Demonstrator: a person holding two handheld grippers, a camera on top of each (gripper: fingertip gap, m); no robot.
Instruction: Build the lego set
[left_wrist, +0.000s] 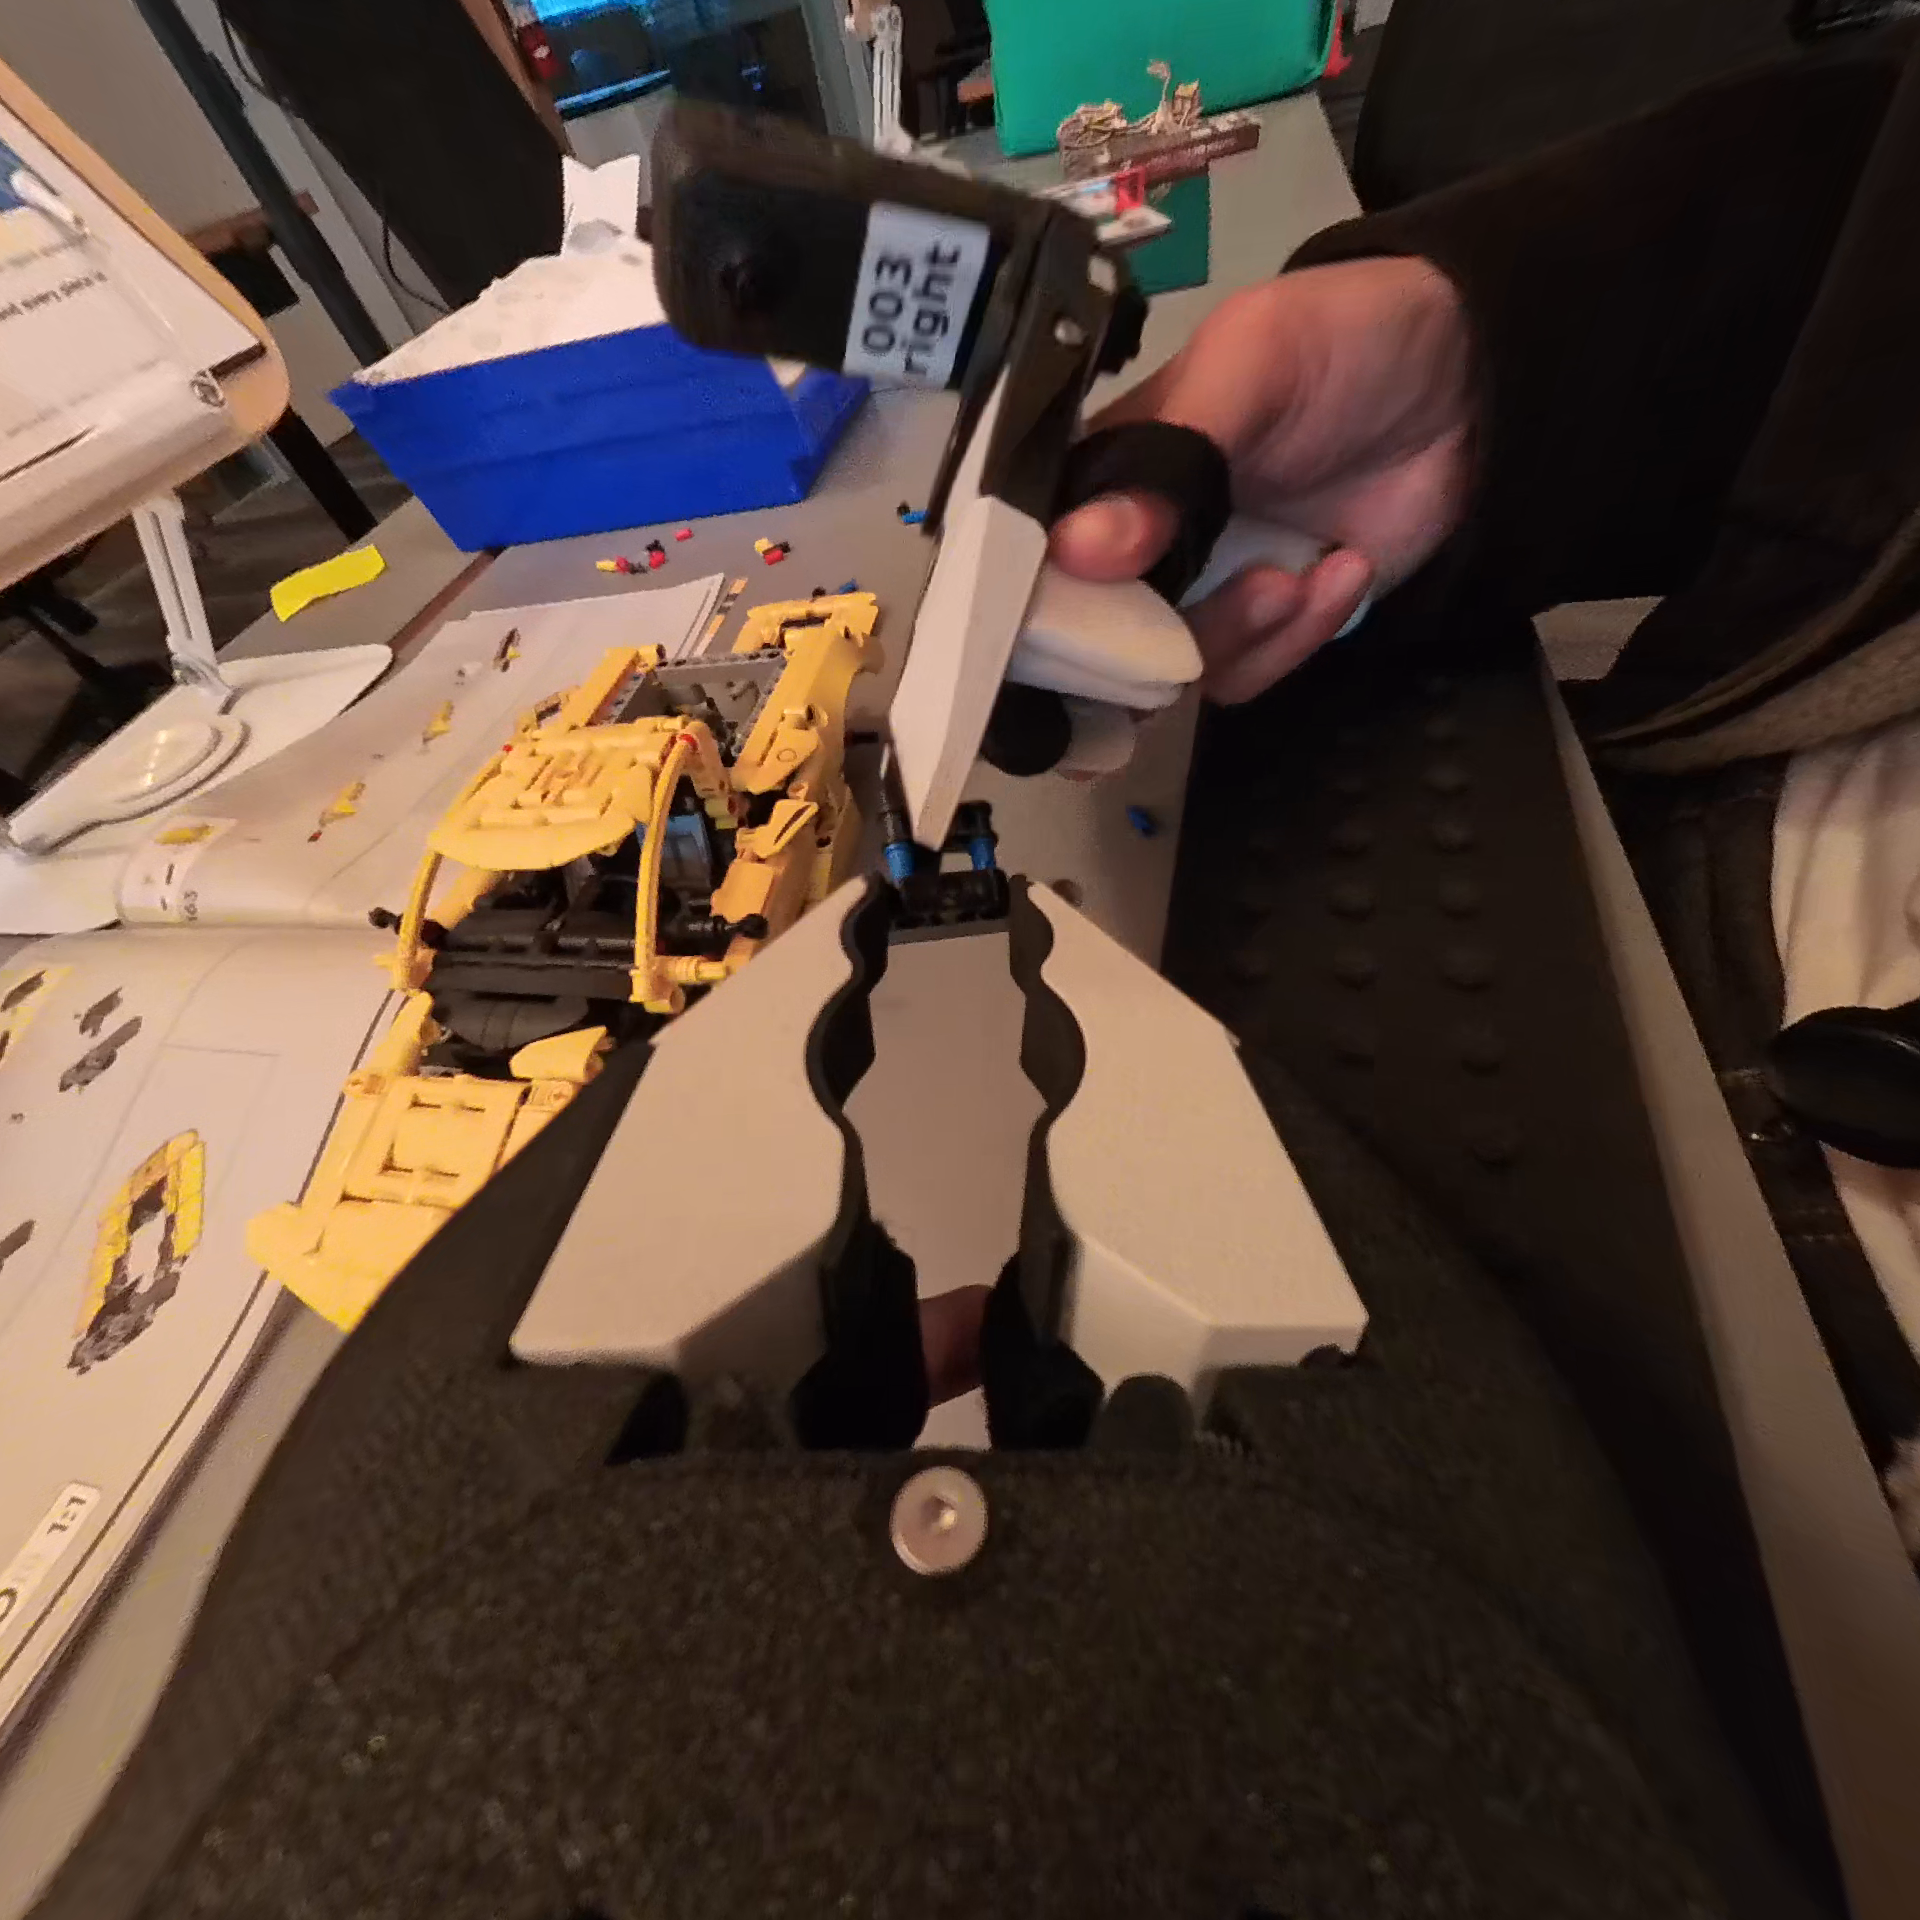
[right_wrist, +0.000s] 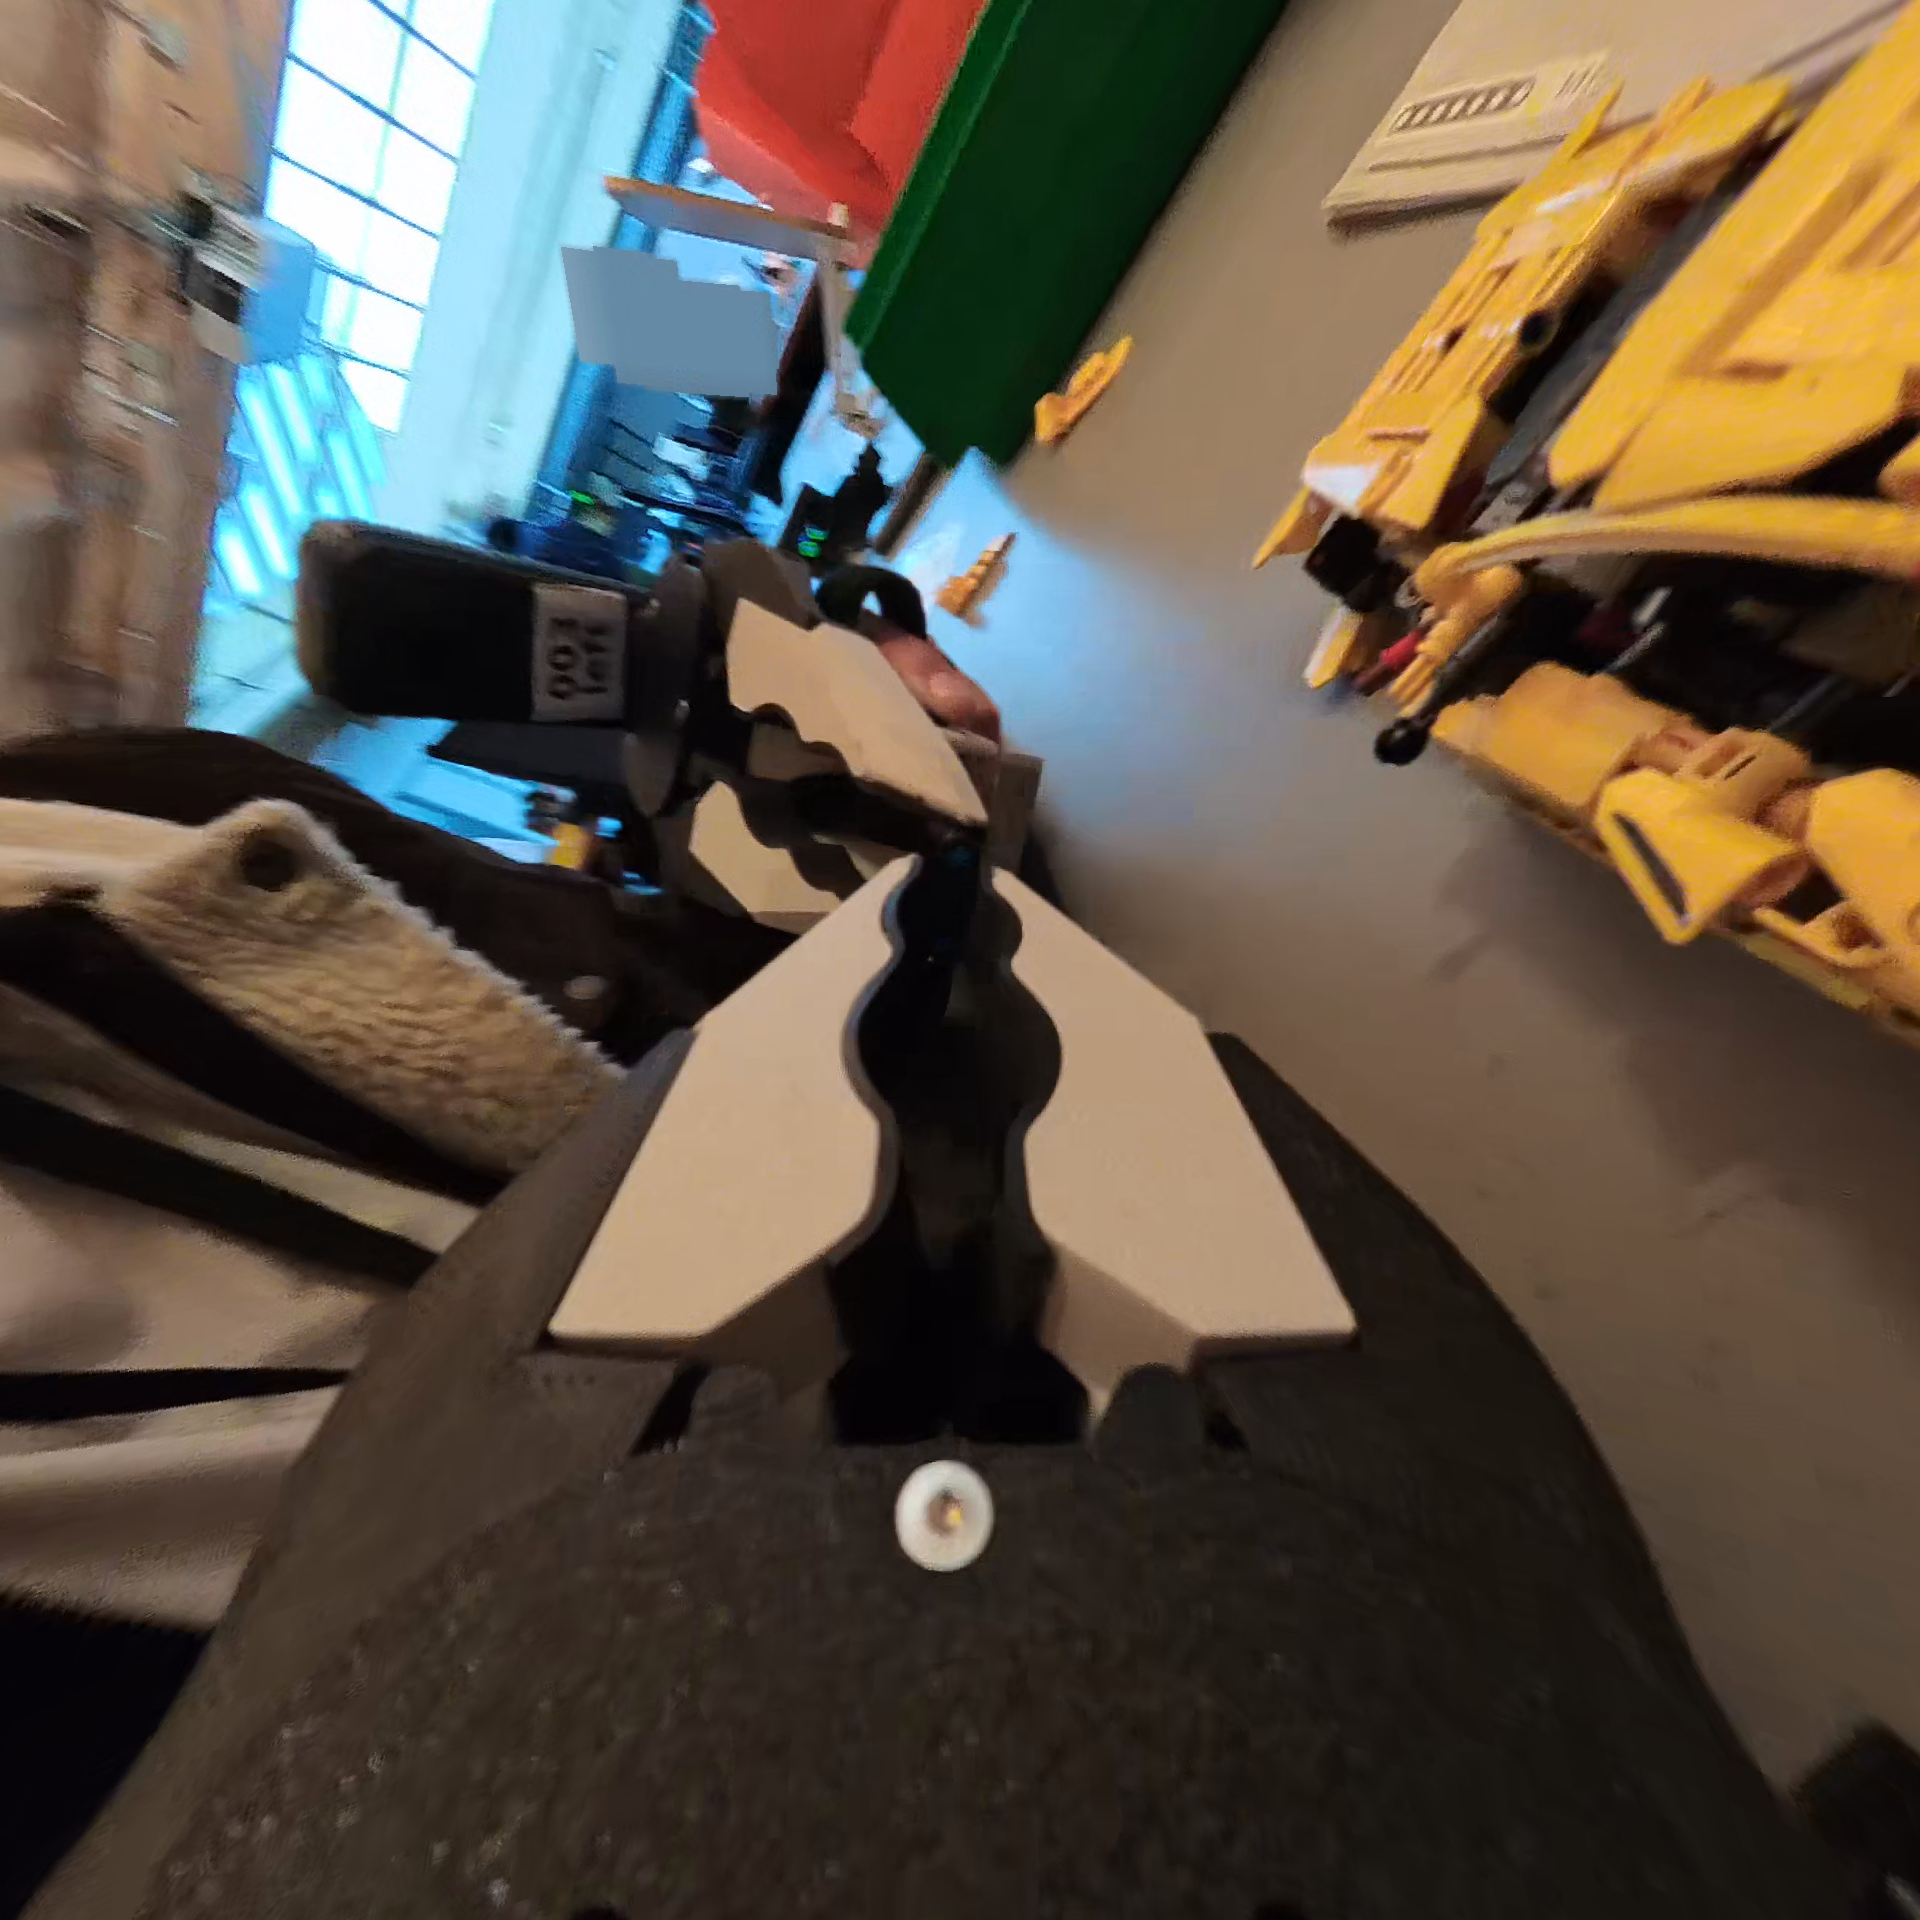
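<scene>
Grey table (left_wrist: 1101, 862) fills the scene, w/ a big open instruction booklet (left_wrist: 187, 1049) spread over its left side. On the booklet sits the yellow lego car (left_wrist: 613, 862), part-built, dark frame showing under the yellow shell; in the right wrist view the same car (right_wrist: 1621, 582) runs along the right edge. Behind it, far side of the table, a blue bin (left_wrist: 592, 436). White lamp base (left_wrist: 197, 727) just left of the booklet.

Left gripper (left_wrist: 940, 899) low over the table, just right of the car: fingers narrowed to a small gap, tips clamped on a small black lego assembly (left_wrist: 951, 883) w/ blue pins sticking up. Right gripper (left_wrist: 930, 821) comes down steeply from above, held by a hand (left_wrist: 1278, 488) in a dark sleeve, its tips meeting those pins right at the left gripper's tips. In its own view the right gripper (right_wrist: 951, 883) is near-closed, something dark w/ a blue pin (right_wrist: 956, 862) wedged btwn the tips, tho blur hides how firm the grip is. Left gripper (right_wrist: 966, 821) meets it there.

Loose small bricks (left_wrist: 665, 551), red, yellow and black, scattered near the bin.
</scene>
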